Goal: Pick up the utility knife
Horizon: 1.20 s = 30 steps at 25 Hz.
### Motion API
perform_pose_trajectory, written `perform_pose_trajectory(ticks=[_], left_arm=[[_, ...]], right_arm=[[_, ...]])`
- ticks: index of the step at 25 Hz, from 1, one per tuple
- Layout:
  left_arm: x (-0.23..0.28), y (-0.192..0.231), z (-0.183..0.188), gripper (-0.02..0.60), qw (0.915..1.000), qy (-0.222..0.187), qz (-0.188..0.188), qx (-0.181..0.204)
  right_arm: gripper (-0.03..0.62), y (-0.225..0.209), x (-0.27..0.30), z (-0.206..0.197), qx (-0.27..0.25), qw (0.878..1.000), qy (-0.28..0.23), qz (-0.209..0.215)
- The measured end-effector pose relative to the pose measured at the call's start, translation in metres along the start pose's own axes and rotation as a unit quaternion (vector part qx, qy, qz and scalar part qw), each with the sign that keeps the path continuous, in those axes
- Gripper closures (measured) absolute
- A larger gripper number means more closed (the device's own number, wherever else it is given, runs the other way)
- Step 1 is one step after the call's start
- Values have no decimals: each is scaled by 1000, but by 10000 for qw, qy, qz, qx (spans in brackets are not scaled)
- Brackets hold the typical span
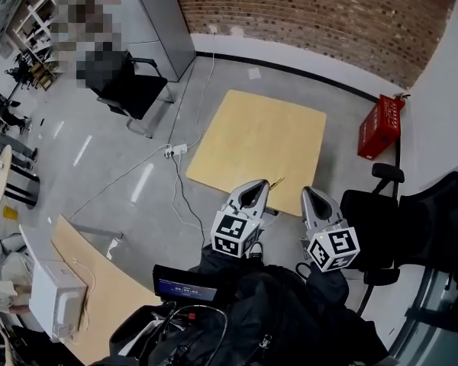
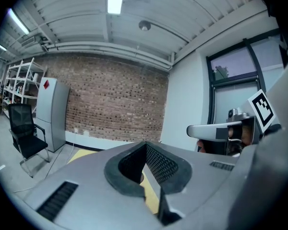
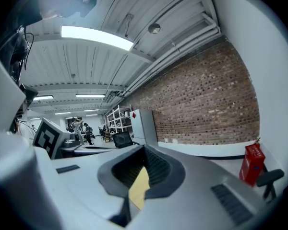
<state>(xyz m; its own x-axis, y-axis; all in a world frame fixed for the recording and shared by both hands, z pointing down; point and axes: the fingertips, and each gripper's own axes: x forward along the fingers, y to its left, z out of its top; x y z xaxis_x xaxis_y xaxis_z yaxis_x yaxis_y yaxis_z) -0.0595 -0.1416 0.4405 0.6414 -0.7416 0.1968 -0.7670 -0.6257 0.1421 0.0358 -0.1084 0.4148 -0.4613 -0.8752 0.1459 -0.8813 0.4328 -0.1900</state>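
Nothing is picked up yet. The left gripper and right gripper hang side by side near the person, short of the table, each with jaws closed tip to tip on nothing. A thin yellowish thing at the table's near edge, just beyond the left gripper, is probably the knife, though it is too small to be sure. The reach, opening and grasp all remain. The table is light wood on a grey floor, with a brick wall far, a red crate right and a black chair left.

My grey left gripper and right gripper have black ribbed pads, each carrying 1 black-and-white marker cube, with black sleeves behind them.
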Motion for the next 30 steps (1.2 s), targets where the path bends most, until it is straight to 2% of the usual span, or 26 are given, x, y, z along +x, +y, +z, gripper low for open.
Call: perform_pose_trajectory(ticks=[9, 15, 21, 26, 30], left_arm=[[29, 29, -23, 583, 9989, 360, -219, -189], [51, 24, -36, 583, 9975, 570, -317, -270], [68, 26, -46, 583, 9972, 733, -57, -151], [80, 41, -77, 583, 9934, 1119, 221, -150], [90, 40, -103, 583, 9893, 1437, 213, -118]], right_arm=[[589, -9, 34, -16, 88, 9993, 313, -177], [589, -30, 39, -29, 259, 9983, 465, -219], [589, -50, 47, -30, 431, 9978, 508, -59], [589, -66, 50, -33, 530, 9972, 537, 4], [589, -83, 47, -54, 724, 9947, 733, -76]])
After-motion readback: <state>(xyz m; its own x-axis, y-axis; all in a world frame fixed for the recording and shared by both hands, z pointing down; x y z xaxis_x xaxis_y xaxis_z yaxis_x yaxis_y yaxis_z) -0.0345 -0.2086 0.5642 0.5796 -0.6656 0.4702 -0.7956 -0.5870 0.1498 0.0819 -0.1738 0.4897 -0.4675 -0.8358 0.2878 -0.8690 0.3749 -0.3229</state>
